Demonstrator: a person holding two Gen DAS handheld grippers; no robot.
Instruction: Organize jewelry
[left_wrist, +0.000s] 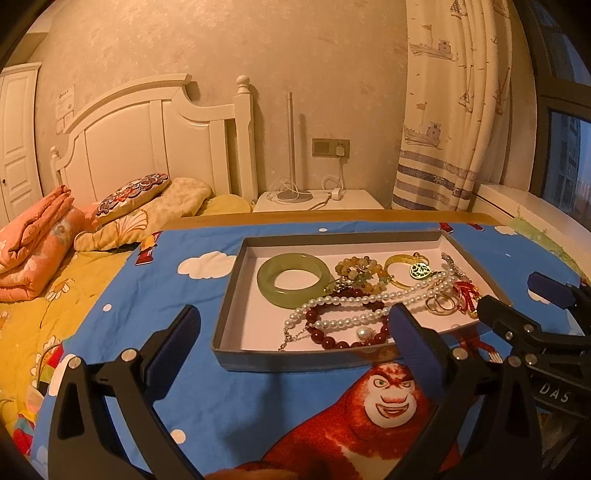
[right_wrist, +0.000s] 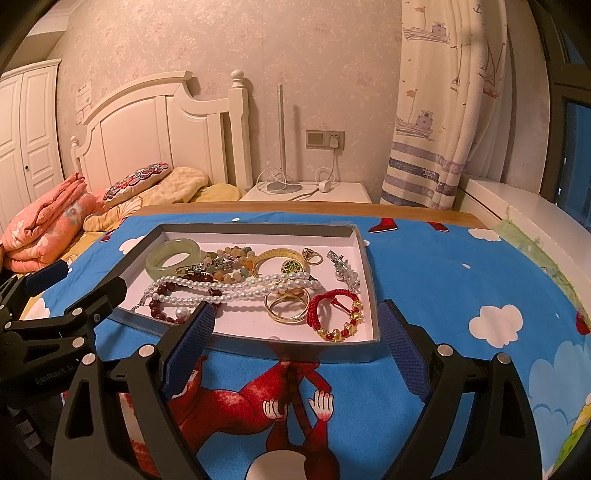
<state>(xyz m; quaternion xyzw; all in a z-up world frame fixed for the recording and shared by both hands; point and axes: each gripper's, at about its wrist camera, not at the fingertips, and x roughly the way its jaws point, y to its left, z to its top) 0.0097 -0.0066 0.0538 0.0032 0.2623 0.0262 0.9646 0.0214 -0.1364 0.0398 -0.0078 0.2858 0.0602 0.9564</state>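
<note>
Shallow grey cardboard tray (right_wrist: 258, 230), white-lined: pale green jade bangle (right_wrist: 173, 258), white pearl necklace (right_wrist: 236, 284), red braided cord bracelet (right_wrist: 332, 314). Left gripper (left_wrist: 291, 332) and right gripper (right_wrist: 295, 328): jaws spread wide, holding nothing.

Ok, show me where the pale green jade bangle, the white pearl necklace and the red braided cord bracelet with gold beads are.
pale green jade bangle (left_wrist: 293, 293): left wrist view, on its near rim.
white pearl necklace (right_wrist: 236, 284): right wrist view, on its upper strand.
red braided cord bracelet with gold beads (right_wrist: 314, 304): right wrist view, on its red left side.

One tray (right_wrist: 365, 258), one green bangle (right_wrist: 173, 258), one pearl necklace (right_wrist: 236, 284), one red cord bracelet (right_wrist: 334, 314), two grippers (right_wrist: 295, 339).
</note>
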